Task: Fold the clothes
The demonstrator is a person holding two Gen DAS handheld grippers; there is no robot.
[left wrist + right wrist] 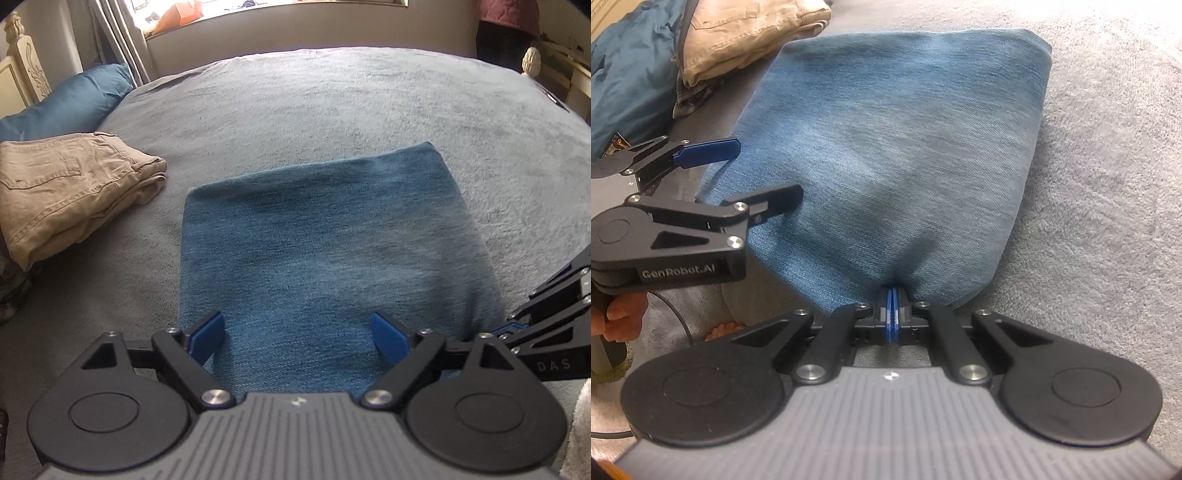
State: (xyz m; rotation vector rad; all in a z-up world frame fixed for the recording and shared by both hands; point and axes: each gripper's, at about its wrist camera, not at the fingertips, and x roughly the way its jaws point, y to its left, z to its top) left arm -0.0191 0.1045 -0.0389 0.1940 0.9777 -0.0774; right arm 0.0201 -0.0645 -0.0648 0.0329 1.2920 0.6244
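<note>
On the grey bed (332,96), the folded jeans (325,236) lay mid-frame, long axis running away from both claws. Left claw (299,334) gaped wide over the near edge; right claw (893,314) appeared clamped onto the near hem.

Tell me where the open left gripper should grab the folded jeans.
Near edge of the folded jeans, left of where the right gripper pinches it. The left gripper comes from the near side, fingers straddling the edge; the far fold is rounded and thick.
</note>
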